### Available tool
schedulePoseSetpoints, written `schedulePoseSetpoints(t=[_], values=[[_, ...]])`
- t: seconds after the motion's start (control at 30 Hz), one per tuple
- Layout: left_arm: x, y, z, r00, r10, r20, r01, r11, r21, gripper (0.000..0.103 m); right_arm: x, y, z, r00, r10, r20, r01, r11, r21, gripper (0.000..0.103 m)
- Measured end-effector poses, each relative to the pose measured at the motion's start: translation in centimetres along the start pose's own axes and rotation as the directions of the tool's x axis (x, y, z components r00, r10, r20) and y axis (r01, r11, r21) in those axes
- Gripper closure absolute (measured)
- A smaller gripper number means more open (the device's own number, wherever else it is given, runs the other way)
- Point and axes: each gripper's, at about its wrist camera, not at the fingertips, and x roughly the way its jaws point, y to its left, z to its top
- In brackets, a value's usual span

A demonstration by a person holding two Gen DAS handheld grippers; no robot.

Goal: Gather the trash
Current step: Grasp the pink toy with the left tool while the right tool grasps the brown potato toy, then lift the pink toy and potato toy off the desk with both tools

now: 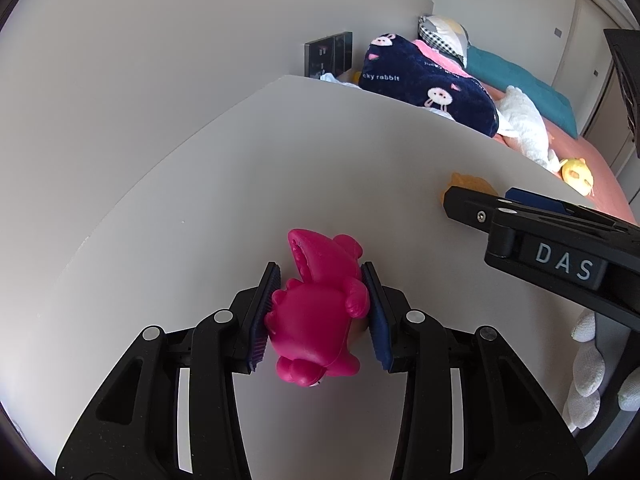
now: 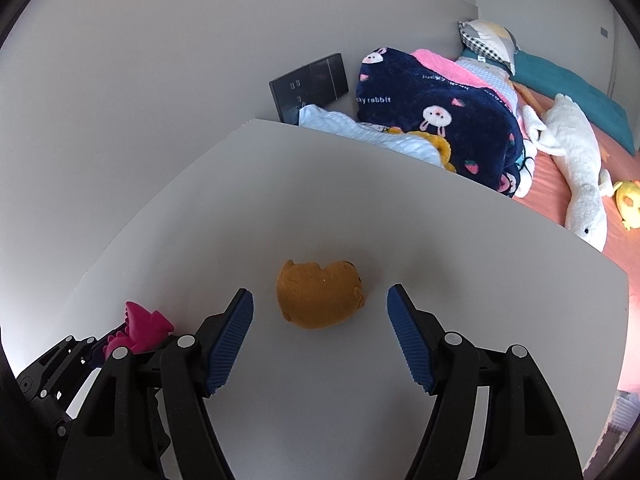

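Note:
A pink rubber dinosaur toy (image 1: 316, 308) lies on the white table (image 1: 240, 184). My left gripper (image 1: 320, 280) is shut on it, a blue pad on each side of its body. The toy also shows in the right wrist view (image 2: 140, 330), at the lower left, in the left gripper. A small brown plush toy (image 2: 320, 298) lies on the table (image 2: 360, 200) in the right wrist view. My right gripper (image 2: 320, 312) is open, its blue pads on either side of the plush and apart from it. In the left wrist view the plush (image 1: 468, 186) peeks out behind the right gripper's fingers.
Beyond the table's far edge is a bed with a navy rabbit blanket (image 2: 436, 116), a white plush animal (image 2: 576, 168), a yellow plush (image 2: 628, 200), a teal pillow (image 2: 572, 84) and a black wall socket panel (image 2: 308, 84). A grey wall stands at left.

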Motion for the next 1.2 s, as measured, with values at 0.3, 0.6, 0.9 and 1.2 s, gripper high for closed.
schedulePoseSetpoints(t=[0.3, 0.6, 0.9, 1.2], values=[[0.0, 0.1, 0.0, 1.0, 0.001, -0.001, -0.001, 1.0, 0.002, 0.062, 0.8, -0.1, 0.0, 1.0, -0.013, -0.028, 0.013, 1.0, -0.024, 0.056], [0.1, -0.2, -0.1, 1.0, 0.025, 0.0, -0.025, 0.999, 0.024, 0.062, -1.0, 0.0, -0.5, 1.0, 0.012, -0.013, -0.013, 0.998, -0.054, 0.056], [-1.0, -1.9, -0.5, 1.0, 0.027, -0.005, -0.027, 0.999, 0.039, 0.062, -3.4, -0.8, -1.4, 1.0, 0.016, -0.018, -0.017, 0.998, -0.061, 0.056], [-4.7, -4.7, -1.7, 0.999, 0.018, 0.04, -0.021, 0.997, 0.07, 0.063, -7.8, -2.3, -3.1, 1.0, -0.009, 0.027, 0.011, 0.998, -0.068, 0.056]])
